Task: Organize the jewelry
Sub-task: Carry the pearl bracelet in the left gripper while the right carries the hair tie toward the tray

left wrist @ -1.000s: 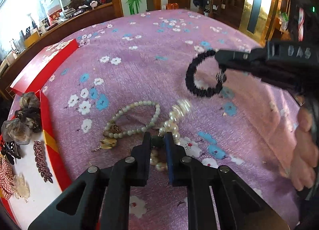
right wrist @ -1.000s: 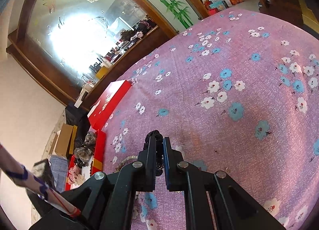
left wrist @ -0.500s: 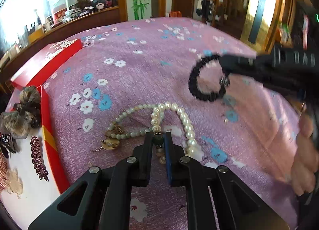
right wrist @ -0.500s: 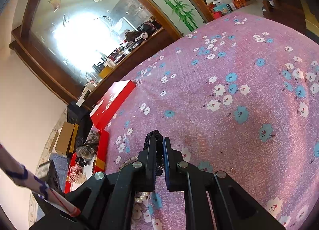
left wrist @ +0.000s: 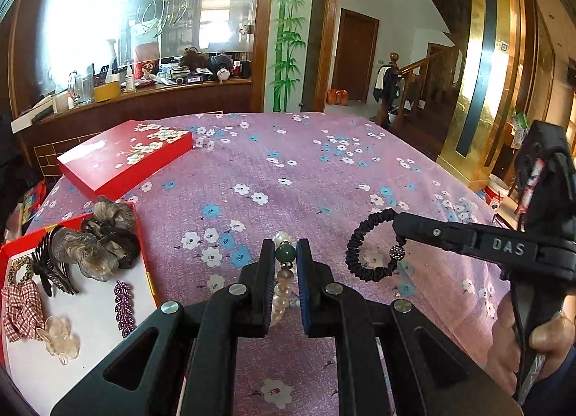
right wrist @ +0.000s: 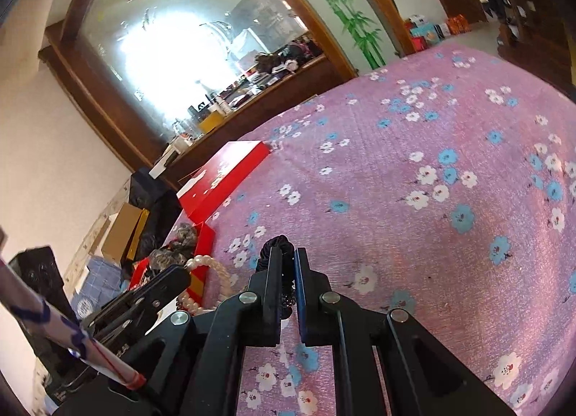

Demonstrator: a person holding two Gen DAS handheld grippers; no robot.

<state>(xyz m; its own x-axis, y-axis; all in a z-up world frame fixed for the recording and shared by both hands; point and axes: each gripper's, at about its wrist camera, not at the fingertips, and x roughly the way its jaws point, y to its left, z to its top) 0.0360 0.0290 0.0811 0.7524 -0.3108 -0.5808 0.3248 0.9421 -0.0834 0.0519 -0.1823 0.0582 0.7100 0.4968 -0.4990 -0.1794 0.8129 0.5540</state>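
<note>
Pearl necklace point(left wrist: 284, 281) now lifted, jaws clamped.

Left gripper point(left wrist: 285, 272): closed on the pearl strand point(left wrist: 282, 284), green bead pinched right between the fingertips, pearls trailing down between the jaws.
Right gripper point(left wrist: 397, 227): reaching in from the right, clamped on the black bracelet point(left wrist: 370, 249), which hangs as an open ring with a sparkly bead at the grip.
Hand point(left wrist: 529, 347): wrapped around the right gripper's handle, lower right.
Tablecloth point(left wrist: 288, 171): purple, scattered with white and blue blossoms.
Red tray point(left wrist: 90, 311): at the left, white inside, holding scrunchies, a dark claw clip, a plaid bow, a purple leaf clip and a clear flower clip.
Red lid point(left wrist: 126, 156): lying beyond the tray, floral top up.
</note>
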